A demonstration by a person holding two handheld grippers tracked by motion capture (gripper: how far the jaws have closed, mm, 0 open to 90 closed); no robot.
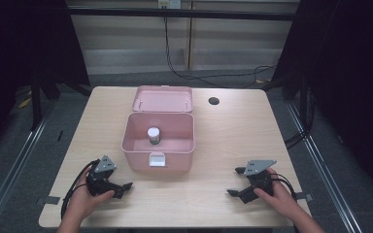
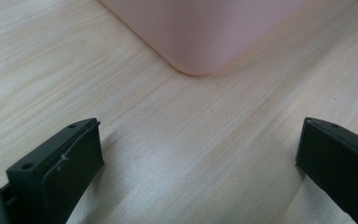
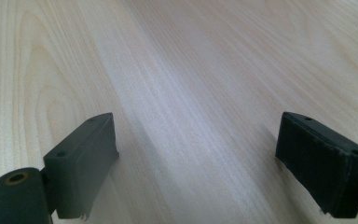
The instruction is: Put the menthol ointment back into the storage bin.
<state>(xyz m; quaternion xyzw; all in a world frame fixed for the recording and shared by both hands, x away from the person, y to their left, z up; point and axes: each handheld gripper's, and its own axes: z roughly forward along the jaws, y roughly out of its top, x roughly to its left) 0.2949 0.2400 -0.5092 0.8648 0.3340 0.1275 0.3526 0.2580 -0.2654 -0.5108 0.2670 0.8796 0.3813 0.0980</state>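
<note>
A pink box (image 1: 158, 163) stands open in the middle of the table, its lid (image 1: 162, 98) tipped back behind it. Inside it a small jar with a white cap (image 1: 153, 135) stands upright. My left gripper (image 1: 123, 189) rests on the table at the front left of the box, open and empty. In the left gripper view (image 2: 200, 154) a rounded corner of the pink box (image 2: 205, 32) lies just ahead of the spread jaws. My right gripper (image 1: 236, 181) lies at the front right, open, with bare wood between its jaws (image 3: 196, 158).
The light wood table (image 1: 223, 141) has a round cable hole (image 1: 214, 101) at the back right. Black cables (image 1: 184, 73) run over the floor behind it. Tape strips (image 1: 51, 199) mark the front corners. Dark curtains hang on both sides.
</note>
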